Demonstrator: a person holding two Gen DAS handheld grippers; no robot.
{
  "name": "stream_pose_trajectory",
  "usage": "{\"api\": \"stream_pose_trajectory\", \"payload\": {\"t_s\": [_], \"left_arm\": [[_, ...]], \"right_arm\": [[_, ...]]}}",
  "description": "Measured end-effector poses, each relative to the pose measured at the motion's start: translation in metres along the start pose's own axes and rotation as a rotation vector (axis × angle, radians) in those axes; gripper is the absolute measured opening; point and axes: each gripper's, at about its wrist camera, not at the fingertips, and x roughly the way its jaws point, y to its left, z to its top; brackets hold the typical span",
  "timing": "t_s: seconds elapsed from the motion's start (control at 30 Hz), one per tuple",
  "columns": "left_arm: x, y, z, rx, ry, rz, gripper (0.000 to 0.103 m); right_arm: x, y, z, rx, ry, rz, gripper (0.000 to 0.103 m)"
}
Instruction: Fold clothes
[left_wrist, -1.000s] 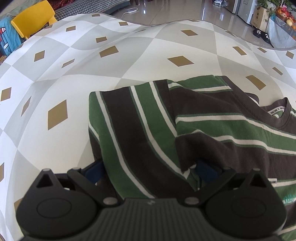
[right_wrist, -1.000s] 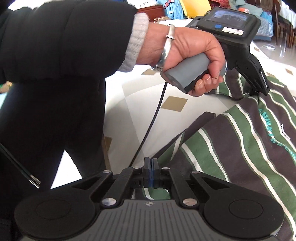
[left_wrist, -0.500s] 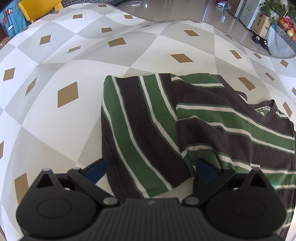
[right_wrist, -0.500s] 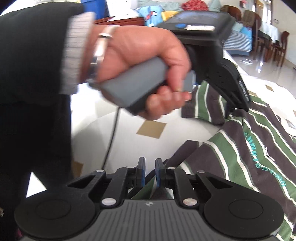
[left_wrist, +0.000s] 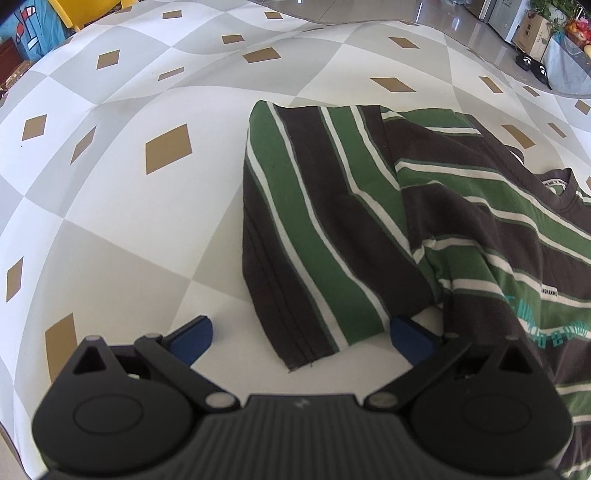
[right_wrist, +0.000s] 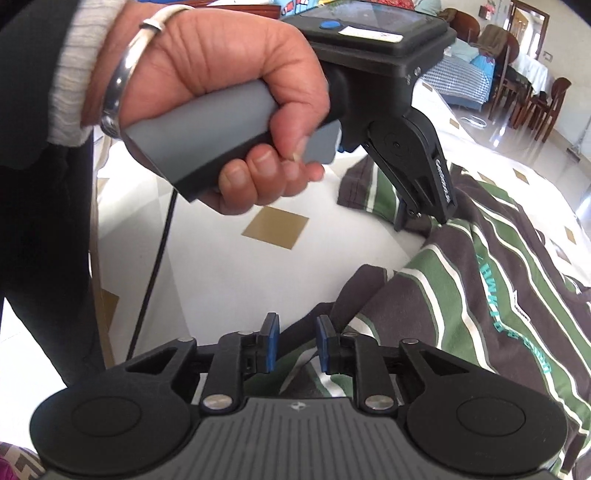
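Note:
A green, brown and white striped T-shirt (left_wrist: 424, 229) lies on the checked tablecloth (left_wrist: 129, 206), one sleeve (left_wrist: 317, 236) folded inward over the body. My left gripper (left_wrist: 301, 338) is open wide just above the cloth, and the sleeve's near corner lies loose between its blue pads (left_wrist: 195, 338). In the right wrist view my right gripper (right_wrist: 295, 345) hovers over the shirt's bunched edge (right_wrist: 354, 295). Its jaws are opening, and the pads (right_wrist: 269, 347) stand apart with dark fabric below the gap, not pressed. A hand (right_wrist: 221, 92) holds the left gripper (right_wrist: 421, 218) beyond it.
The person's dark sleeve and body (right_wrist: 40, 184) fill the left of the right wrist view, with a black cable (right_wrist: 155, 273) hanging down. Shiny floor, chairs (right_wrist: 532, 99) and slippers (left_wrist: 532, 64) lie beyond the table. The cloth left of the shirt is bare.
The right gripper's pads have parted from fully shut to a narrow gap. The left gripper has drawn back off the sleeve, so the shirt sits farther right and its near corner now shows.

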Motion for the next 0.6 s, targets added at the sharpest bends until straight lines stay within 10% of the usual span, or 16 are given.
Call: {"api": "stream_pose_trajectory", "payload": {"t_s": [0.4,0.6], "left_arm": [[0.0018,-0.0029,0.001,0.006,-0.005,0.017,0.103],[0.0016,-0.003,0.0011,0.007,-0.006,0.017,0.103]], "right_arm": [[0.0023,0.0055,-0.0076,-0.051,-0.003,-0.066,0.023],[0.0051,-0.0017,-0.0085,-0.017,-0.007,-0.075,0.008]]}}
